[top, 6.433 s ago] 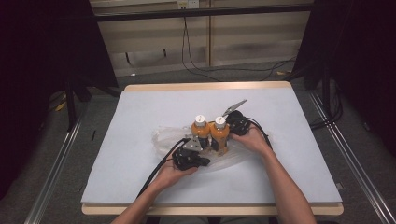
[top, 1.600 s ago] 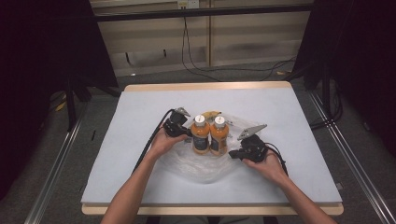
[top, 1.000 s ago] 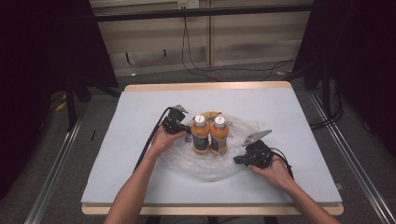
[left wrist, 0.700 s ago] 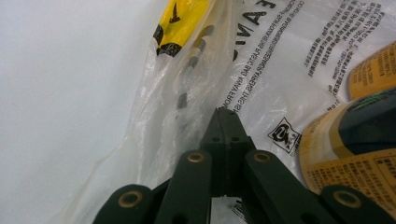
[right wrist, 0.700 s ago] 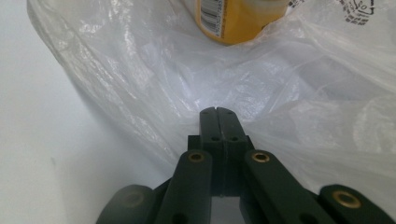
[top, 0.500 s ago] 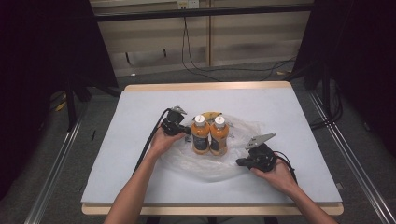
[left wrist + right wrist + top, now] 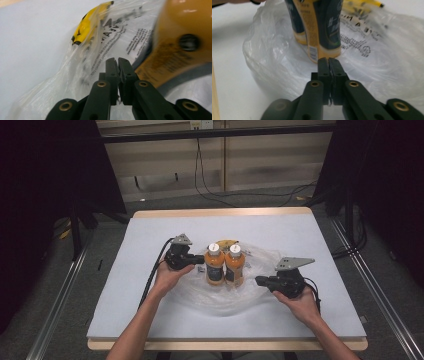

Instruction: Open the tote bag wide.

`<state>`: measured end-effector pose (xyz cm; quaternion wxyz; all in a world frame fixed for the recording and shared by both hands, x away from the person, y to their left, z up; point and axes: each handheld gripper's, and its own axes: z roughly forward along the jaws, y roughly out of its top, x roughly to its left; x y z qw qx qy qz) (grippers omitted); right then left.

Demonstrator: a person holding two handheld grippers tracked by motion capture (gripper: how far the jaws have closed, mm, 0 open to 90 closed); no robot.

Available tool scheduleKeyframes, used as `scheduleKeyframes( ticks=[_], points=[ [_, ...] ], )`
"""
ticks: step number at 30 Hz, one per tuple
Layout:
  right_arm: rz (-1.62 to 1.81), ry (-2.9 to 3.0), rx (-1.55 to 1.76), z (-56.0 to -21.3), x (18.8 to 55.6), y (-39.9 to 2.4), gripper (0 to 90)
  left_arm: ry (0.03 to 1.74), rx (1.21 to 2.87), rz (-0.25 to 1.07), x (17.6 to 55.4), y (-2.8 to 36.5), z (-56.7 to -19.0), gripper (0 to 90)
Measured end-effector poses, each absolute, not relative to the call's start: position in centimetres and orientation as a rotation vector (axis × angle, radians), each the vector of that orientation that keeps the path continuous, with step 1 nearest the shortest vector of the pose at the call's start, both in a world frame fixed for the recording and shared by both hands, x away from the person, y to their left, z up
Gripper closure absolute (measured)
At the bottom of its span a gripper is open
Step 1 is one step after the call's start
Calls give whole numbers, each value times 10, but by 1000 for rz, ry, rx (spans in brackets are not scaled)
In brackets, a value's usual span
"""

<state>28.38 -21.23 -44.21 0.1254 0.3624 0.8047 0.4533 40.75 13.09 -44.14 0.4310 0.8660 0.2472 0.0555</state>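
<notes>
You're working with two bottles (image 7: 225, 264) standing side by side, touching, on the bag (image 7: 215, 295) mid-table (image 7: 125, 310). Your left gripper (image 7: 200, 259) is sitting just left of them, your right gripper (image 7: 259, 280) right and nearer you, with a packet (image 7: 226, 241) lying behind them.

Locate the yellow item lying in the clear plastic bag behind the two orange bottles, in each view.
High view: yellow item at centre, just behind the bottle caps.
Left gripper view: upper middle, under the plastic.
Right gripper view: top right.
Shared landmark: the bag's black printed text.
</notes>
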Motion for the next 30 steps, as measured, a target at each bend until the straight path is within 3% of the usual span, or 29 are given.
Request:
scheduleKeyframes(
  ticks=[4, 5, 7, 10, 13, 16, 21, 30],
  points=[
    [1346, 2306, 1064, -439, 282, -216, 811, 602, 2138, 161, 397, 136, -434, 712],
    [1362, 2282, 1068, -437, 281, -217, 734, 600, 2131, 163, 394, 137, -432, 712],
    [1377, 2264, 1075, -435, 279, -218, 683, 584, 2130, 193, 387, 140, -427, 676],
    [1408, 2238, 1077, -431, 276, -219, 553, 605, 2117, 213, 380, 145, -422, 523],
    [1420, 2217, 1072, -427, 272, -220, 456, 596, 2102, 232, 373, 153, -417, 470],
    [1432, 2201, 1070, -425, 271, -224, 373, 593, 2081, 245, 363, 159, -412, 362],
    [1434, 2149, 1089, -420, 265, -232, 281, 606, 2015, 239, 345, 173, -407, 193],
    [1393, 2051, 1162, -422, 246, -257, 170, 663, 1981, 318, 301, 210, -414, 58]
  ],
)
